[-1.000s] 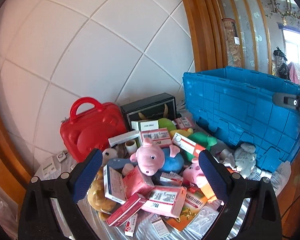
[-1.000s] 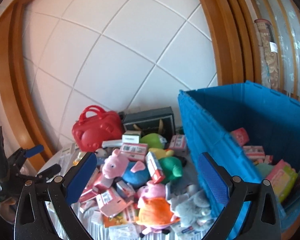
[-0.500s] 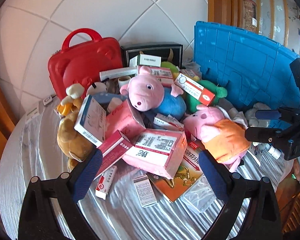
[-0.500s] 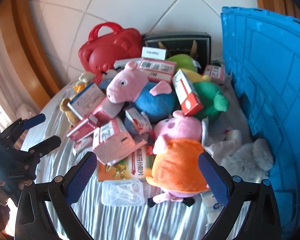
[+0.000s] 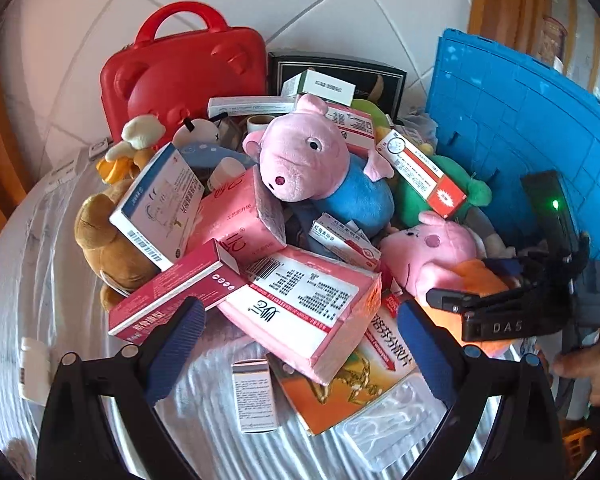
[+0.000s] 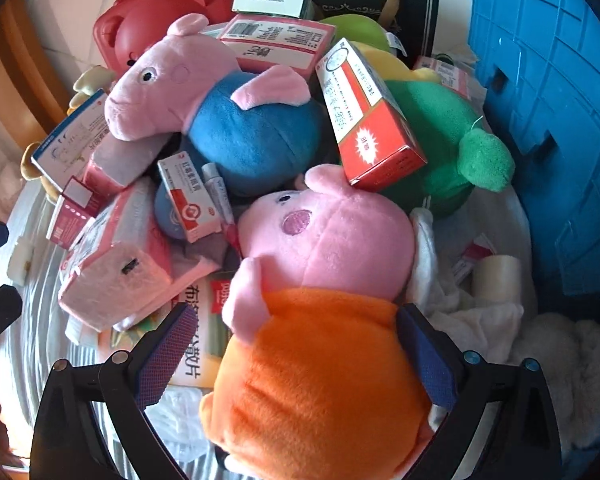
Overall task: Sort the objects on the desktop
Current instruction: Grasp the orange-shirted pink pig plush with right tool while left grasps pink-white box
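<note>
A heap of plush toys and medicine boxes lies on a round table. My right gripper [image 6: 296, 356] is open, its jaws either side of the orange body of a pink pig plush [image 6: 320, 332], which also shows in the left wrist view [image 5: 440, 256]. My left gripper [image 5: 300, 352] is open and empty, its jaws either side of the near end of a large pink box [image 5: 304, 304]. A pink pig in blue [image 5: 324, 176] lies on top of the heap. The right gripper's body [image 5: 512, 312] shows in the left wrist view.
A blue crate [image 5: 532, 128] stands on the right, close to the heap. A red toy case [image 5: 180, 76] and a black box [image 5: 340, 76] stand at the back by the tiled wall. A green plush [image 6: 444, 136], a brown bear [image 5: 108, 240] and small boxes [image 5: 256, 396] lie around.
Both grippers have moved down and in toward the heap. The right one now straddles the orange pig plush; the left one has closed in on the large pink box.
</note>
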`<state>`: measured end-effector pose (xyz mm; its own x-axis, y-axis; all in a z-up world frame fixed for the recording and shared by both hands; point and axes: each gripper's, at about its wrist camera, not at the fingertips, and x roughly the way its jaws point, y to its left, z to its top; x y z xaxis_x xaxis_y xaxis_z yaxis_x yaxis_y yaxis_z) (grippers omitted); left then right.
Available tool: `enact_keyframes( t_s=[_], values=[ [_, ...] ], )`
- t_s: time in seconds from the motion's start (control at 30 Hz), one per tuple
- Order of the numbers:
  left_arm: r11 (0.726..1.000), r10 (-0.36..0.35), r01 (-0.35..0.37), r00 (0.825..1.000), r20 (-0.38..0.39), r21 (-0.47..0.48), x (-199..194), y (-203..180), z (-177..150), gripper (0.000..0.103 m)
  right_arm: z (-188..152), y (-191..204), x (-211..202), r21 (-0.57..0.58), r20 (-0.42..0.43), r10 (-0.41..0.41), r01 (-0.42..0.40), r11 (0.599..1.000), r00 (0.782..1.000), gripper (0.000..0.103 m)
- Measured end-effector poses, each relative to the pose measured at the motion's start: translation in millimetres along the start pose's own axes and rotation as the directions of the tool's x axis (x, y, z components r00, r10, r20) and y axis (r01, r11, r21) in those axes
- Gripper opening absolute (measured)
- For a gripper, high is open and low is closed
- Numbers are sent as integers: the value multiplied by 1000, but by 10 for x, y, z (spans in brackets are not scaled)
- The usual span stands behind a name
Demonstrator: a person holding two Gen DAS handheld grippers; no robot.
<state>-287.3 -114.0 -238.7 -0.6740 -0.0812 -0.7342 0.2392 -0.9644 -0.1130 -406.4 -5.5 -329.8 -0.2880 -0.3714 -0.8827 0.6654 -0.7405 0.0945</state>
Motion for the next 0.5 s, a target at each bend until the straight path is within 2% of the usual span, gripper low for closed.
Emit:
enact_keyframes(
  t_s=[0.13,0.23,0.37,0.4,0.43,0.5],
  values=[
    [991,24,-28,999,-34,-129,222,-25,83,98,9,-150,112,24,-32,26,-25,999,999,102],
    [982,59,-70,996,-67,-177,386,-80,120,98,14,-214,144,19,-46,45,-44,999,998,102],
    [957,43,-81,989,-142,-277,626,-75,114,98,33,-272,172,16,-60,77,-76,997,995,102],
    [949,49,-99,984,-170,-300,692,-61,104,98,39,-281,182,14,-66,84,-83,996,994,102],
    [941,84,-140,978,-190,-308,726,-51,105,98,44,-290,191,13,-71,91,-90,996,993,102],
    [929,93,-155,977,-194,-335,746,-8,102,99,55,-311,201,12,-80,104,-103,995,991,102]
  ],
)
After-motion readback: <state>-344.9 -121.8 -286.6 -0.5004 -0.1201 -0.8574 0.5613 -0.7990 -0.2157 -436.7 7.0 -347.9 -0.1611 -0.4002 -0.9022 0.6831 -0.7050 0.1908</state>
